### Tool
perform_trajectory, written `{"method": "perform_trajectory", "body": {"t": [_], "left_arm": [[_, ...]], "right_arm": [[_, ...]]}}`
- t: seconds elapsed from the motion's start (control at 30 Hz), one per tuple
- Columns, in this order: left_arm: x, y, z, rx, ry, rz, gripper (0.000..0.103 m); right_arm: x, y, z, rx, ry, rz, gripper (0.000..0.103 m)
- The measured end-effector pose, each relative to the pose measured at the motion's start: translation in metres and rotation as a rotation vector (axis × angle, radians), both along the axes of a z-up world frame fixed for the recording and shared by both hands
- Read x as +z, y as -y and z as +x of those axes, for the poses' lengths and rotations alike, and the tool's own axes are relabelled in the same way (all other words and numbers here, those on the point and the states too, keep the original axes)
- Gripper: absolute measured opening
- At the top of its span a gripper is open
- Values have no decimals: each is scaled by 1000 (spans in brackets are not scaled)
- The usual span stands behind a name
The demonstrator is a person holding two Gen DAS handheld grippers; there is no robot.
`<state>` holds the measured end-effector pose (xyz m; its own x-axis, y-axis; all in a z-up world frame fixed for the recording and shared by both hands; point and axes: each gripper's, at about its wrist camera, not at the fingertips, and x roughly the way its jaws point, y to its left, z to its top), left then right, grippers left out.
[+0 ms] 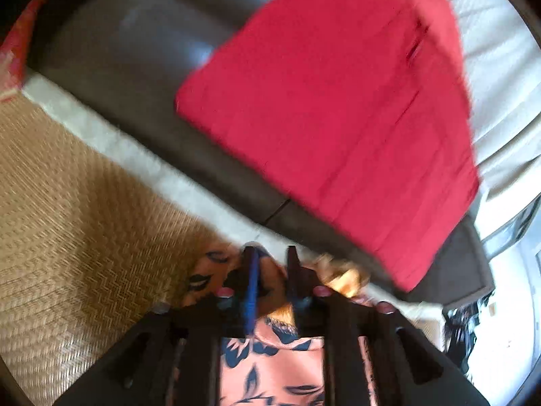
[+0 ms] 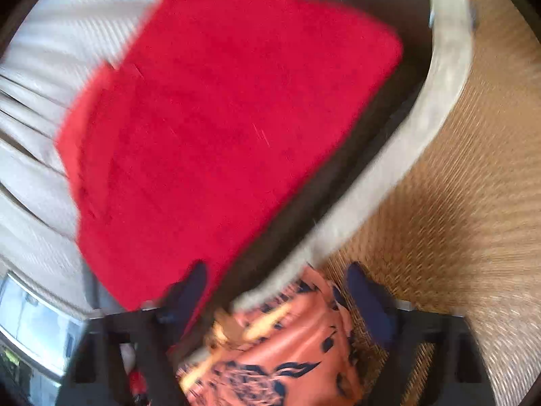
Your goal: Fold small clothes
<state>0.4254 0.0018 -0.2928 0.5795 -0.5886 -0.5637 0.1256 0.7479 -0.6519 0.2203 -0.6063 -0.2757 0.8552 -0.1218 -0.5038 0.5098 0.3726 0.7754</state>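
Observation:
A folded red garment lies flat on a dark grey cushion; the right wrist view also shows the red garment, blurred. My left gripper hovers short of its near edge, jaws a narrow gap apart with nothing pinched. My right gripper stands wide open, and its left finger overlaps the red cloth's near corner. I cannot tell if they touch. Orange fabric with a dark floral print lies close under both grippers, and in the left wrist view the orange fabric fills the space between the gripper's arms.
A pale trim band edges the dark cushion. Beyond the trim a woven straw mat covers the floor. White ribbed cloth lies on the far side of the garment. A hand's painted fingernails show on the left gripper.

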Motion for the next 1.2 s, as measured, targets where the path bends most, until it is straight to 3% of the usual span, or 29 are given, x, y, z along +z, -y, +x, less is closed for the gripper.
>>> {"method": "perform_trajectory", "body": {"t": [0.03,0.07,0.13,0.2,0.3,0.33,0.4,0.47,0.6,0.7,0.77,0.83,0.97,1.1,1.13,1.2], "left_arm": [[10,-4,-9,34,38,2,55],[22,-11,-24,87,96,-6,68],[39,-21,-56,159,162,-19,71],[41,-13,-78,142,130,79,71],[13,0,-100,110,11,206,71],[3,4,-102,85,-28,220,71],[-24,15,-97,24,-146,297,70],[-37,18,-94,3,-165,318,69],[-45,22,-79,5,-165,441,69],[-42,20,-69,-1,-173,403,69],[-36,19,-70,15,-138,432,69],[-28,23,-69,9,-105,437,69],[-23,41,-79,-44,-80,456,70],[-44,59,-76,-53,-104,646,71],[-55,66,-76,-44,-132,700,71],[-60,61,-78,-20,-151,691,71]], "right_arm": [[14,-9,-4,35,20,-36,88],[24,-18,-2,94,15,-56,88],[41,-51,7,227,-37,-111,87],[48,-93,21,371,-94,-170,78],[40,-168,54,604,-186,-233,48],[32,-191,68,683,-232,-261,32],[15,-236,99,806,-339,-326,32],[-3,-268,130,862,-399,-366,32],[-29,-272,197,800,-488,-434,29],[-20,-239,221,611,-380,-387,29],[-1,-212,205,438,-241,-328,34],[9,-200,186,402,-209,-297,34],[28,-205,131,451,-305,-404,34],[34,-182,45,351,-426,-500,34],[28,-175,35,314,-459,-498,34],[-1,-154,19,275,-549,-395,33]]}}
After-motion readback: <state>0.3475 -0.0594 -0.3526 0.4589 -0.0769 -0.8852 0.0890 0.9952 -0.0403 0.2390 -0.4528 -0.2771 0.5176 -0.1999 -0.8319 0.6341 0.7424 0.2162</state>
